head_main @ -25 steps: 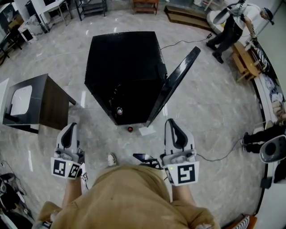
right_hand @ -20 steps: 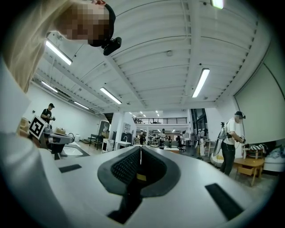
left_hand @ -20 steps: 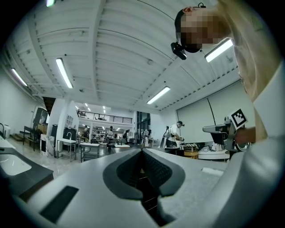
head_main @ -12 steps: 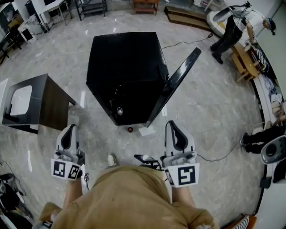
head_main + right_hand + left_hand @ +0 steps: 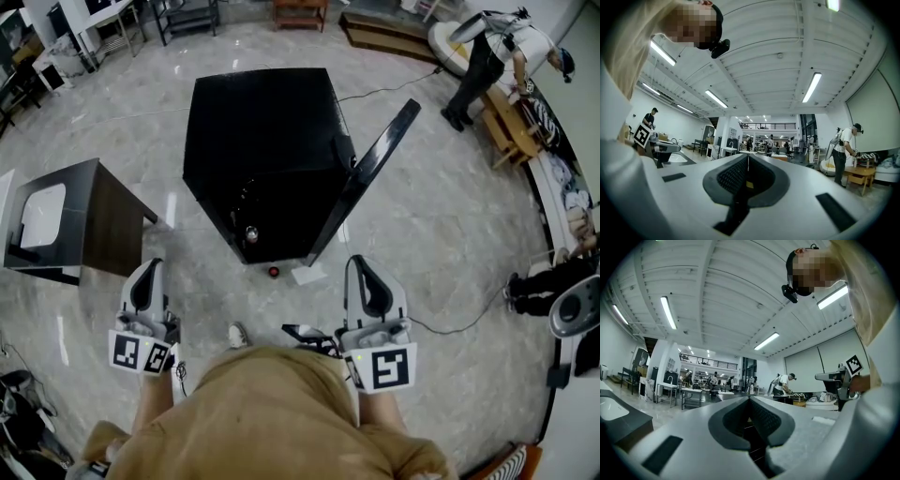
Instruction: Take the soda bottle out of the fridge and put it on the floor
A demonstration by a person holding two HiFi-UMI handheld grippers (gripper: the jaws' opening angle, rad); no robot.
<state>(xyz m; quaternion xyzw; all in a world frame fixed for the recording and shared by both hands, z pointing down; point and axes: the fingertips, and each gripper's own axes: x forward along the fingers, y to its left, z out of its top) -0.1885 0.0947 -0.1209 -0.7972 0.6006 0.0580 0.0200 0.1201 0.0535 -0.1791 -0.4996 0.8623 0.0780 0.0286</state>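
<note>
The black fridge (image 5: 262,141) stands on the marble floor with its door (image 5: 370,173) swung open to the right. Low inside its opening a small round silvery top (image 5: 251,232) shows, seemingly of a bottle. On the floor just in front of the fridge lies a small red-topped thing (image 5: 273,271), too small to identify. My left gripper (image 5: 146,281) and right gripper (image 5: 361,274) are held close to my waist, well short of the fridge. Both are shut and hold nothing: the left gripper (image 5: 750,399) and the right gripper (image 5: 748,157) show their jaws meeting.
A white sheet (image 5: 307,274) lies by the door's foot. A dark side table (image 5: 80,220) stands at the left. A cable (image 5: 450,328) runs over the floor on the right. A person (image 5: 487,56) works at the far right by wooden furniture (image 5: 511,131).
Both grippers stay where they were, shut. The head view has shifted only slightly, and the person at the far right has moved a little.
</note>
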